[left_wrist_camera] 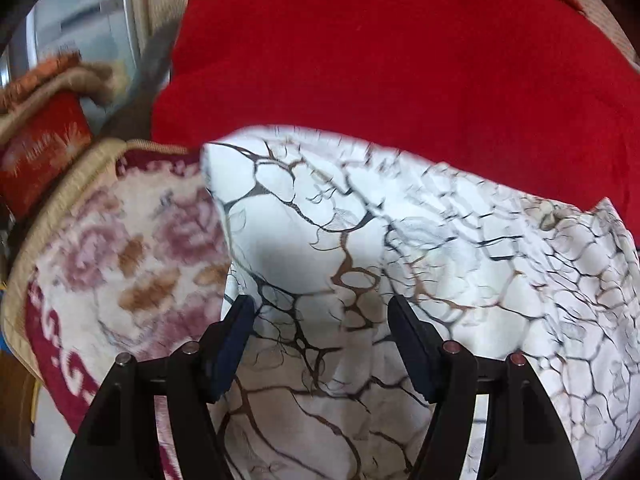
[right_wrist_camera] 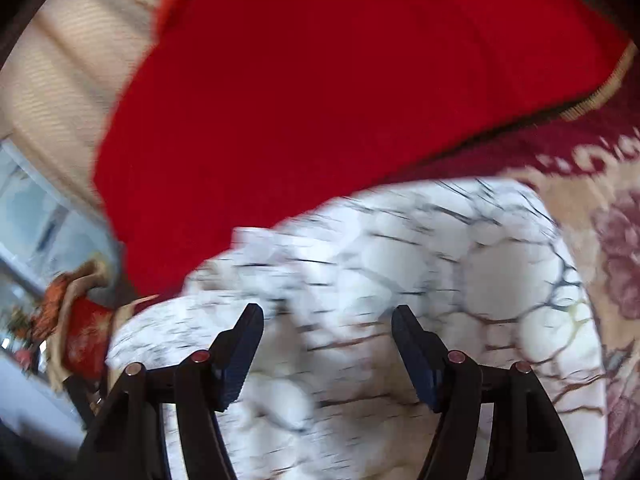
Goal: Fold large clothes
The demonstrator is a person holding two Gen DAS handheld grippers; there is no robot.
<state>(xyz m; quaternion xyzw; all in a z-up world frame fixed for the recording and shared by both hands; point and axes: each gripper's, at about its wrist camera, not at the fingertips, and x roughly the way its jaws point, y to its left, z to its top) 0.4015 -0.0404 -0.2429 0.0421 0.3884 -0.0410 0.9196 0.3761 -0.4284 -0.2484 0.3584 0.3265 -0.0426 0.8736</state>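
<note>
white veined cloth [left_wrist_camera: 400, 240] on red blanket [left_wrist_camera: 380, 52], both grippers' jaws spread, holding nothing

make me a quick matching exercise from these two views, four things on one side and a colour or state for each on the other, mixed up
Things:
1. left gripper
2. cloth under both grippers
3. big fabric behind the cloth
4. blanket beside the cloth

Colour or state:
A. plain red
B. cream with pink flowers and a dark red border
C. jaws apart, nothing pressed between them
D. white with a dark and brown crackle pattern

Pairs: 1-C, 2-D, 3-A, 4-B

The right gripper would also fit C.
</note>
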